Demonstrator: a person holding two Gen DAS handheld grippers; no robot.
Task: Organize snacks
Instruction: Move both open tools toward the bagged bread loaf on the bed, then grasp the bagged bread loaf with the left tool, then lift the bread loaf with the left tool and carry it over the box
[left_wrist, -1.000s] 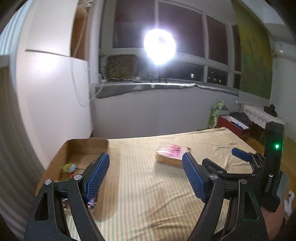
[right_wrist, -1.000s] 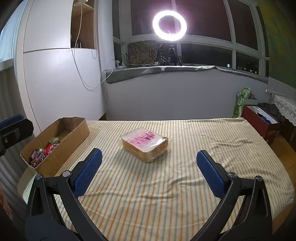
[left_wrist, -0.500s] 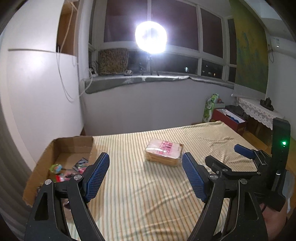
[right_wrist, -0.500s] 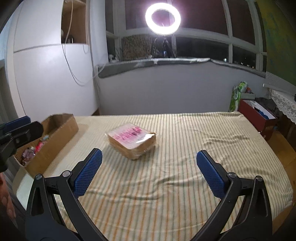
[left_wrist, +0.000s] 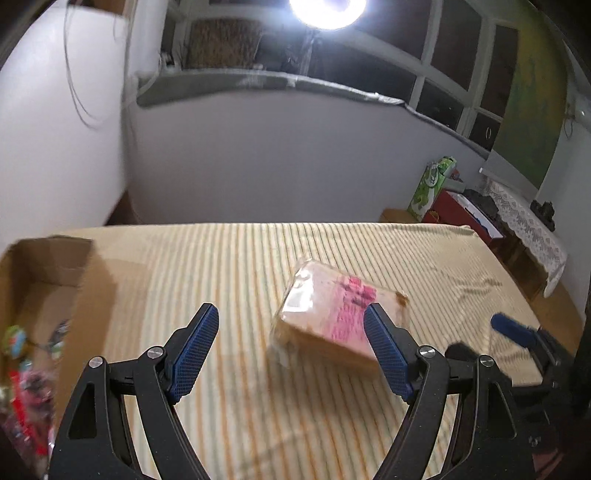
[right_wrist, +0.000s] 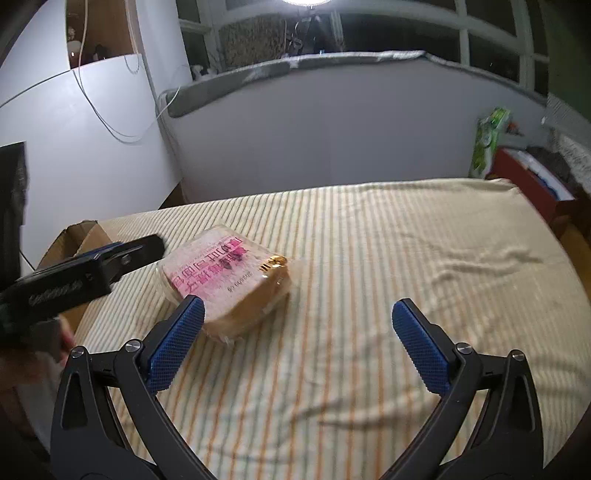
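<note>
Clear-wrapped sliced bread pack with pink print (left_wrist: 328, 317) lies on striped bed sheet (right_wrist: 369, 258). Left tool (left_wrist: 291, 350), right tool (right_wrist: 295, 339) both wide open, empty. Likely light, squashy, slippery film: grip opposite crust edges gently.

blk tongs (left_wrist: 291, 350), blue textured pads (left_wrist: 195, 350), silver screws

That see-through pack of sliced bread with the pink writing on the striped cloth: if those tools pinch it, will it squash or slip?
Probably squashes: the bread pack looks like soft slices in thin clear wrap. The glossy film may slide or crinkle against the pads. It looks light for its bulk, and lying flat on the striped cloth it shouldn't roll.
</note>
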